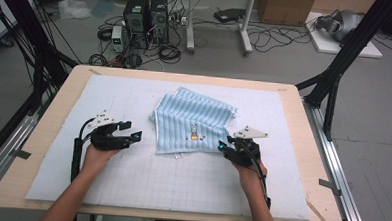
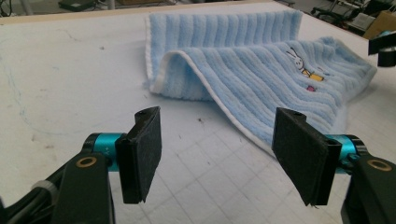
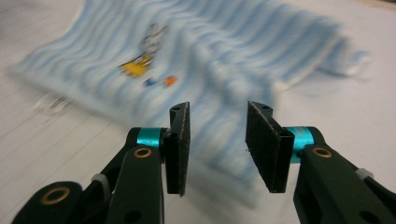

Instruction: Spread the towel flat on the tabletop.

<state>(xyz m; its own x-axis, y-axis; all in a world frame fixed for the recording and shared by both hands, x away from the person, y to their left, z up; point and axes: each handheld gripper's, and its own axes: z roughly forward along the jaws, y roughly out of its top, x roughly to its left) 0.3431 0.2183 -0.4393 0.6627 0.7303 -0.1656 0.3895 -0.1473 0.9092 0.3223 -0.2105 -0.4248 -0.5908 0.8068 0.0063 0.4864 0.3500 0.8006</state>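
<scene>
A light blue ribbed towel (image 1: 193,123) with a small embroidered rabbit lies folded and rumpled on the white padded mat (image 1: 130,187), a little right of its middle. My left gripper (image 1: 133,129) rests low over the mat to the towel's left, jaws wide apart with nothing between them (image 2: 219,144); the towel (image 2: 261,70) lies just beyond its tips, one white-edged fold lifted. My right gripper (image 1: 221,144) sits at the towel's near right corner. In the blurred right gripper view its jaws (image 3: 217,140) stand apart just above the towel's edge (image 3: 210,56), the pads not pressing on the cloth.
The mat covers a wooden table (image 1: 59,109) with bare rims at the left, right and front. Black frame struts (image 1: 336,66) rise beside the far corners. Computer towers (image 1: 145,18) and cables sit on the floor beyond the far edge.
</scene>
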